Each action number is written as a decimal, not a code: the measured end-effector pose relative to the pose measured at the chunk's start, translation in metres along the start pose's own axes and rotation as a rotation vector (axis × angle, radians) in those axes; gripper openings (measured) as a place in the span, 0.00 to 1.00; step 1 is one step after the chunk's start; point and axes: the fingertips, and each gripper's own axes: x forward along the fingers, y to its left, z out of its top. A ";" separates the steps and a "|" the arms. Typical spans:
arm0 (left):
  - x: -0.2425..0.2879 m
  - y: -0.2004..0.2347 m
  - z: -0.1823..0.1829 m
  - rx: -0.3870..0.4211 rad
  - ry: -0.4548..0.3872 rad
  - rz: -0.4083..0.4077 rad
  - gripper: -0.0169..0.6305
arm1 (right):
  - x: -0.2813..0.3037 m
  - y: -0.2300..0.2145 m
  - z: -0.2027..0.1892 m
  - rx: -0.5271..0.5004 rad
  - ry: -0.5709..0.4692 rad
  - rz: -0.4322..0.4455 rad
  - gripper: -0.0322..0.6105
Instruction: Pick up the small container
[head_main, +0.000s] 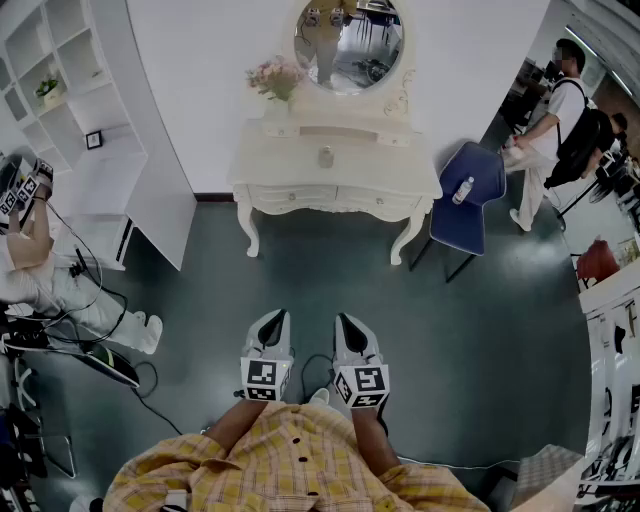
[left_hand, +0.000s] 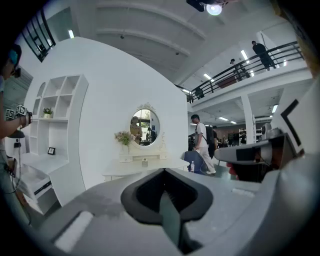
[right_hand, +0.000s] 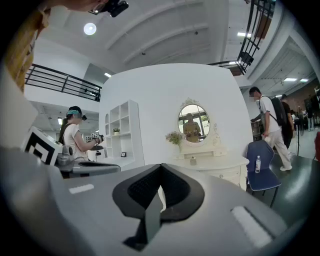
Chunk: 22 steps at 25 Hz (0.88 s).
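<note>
The small container (head_main: 326, 156) is a little pale jar in the middle of the white dressing table (head_main: 300, 175), below the oval mirror (head_main: 348, 35). It also shows far off in the left gripper view (left_hand: 144, 162) and in the right gripper view (right_hand: 193, 160). My left gripper (head_main: 277, 320) and right gripper (head_main: 345, 323) sit side by side close to my body, well short of the table, pointing toward it. Both have their jaws closed together with nothing between them, as seen for the left gripper (left_hand: 162, 172) and the right gripper (right_hand: 161, 167).
A vase of flowers (head_main: 275, 80) stands at the table's back left. A blue chair (head_main: 480, 170) holding a water bottle (head_main: 463, 190) is right of the table. White shelves (head_main: 70, 90) stand at the left. People stand at the left (head_main: 30, 250) and right (head_main: 555, 120). Cables (head_main: 100, 340) trail on the floor.
</note>
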 end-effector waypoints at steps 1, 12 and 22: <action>0.002 -0.003 0.000 0.000 -0.001 0.002 0.03 | 0.000 -0.003 0.000 -0.001 0.000 0.004 0.05; 0.011 -0.034 -0.008 -0.008 0.015 0.042 0.02 | -0.005 -0.037 -0.005 0.040 0.007 0.058 0.05; 0.041 -0.038 -0.018 -0.048 0.037 0.041 0.02 | 0.012 -0.060 -0.022 0.052 0.049 0.063 0.05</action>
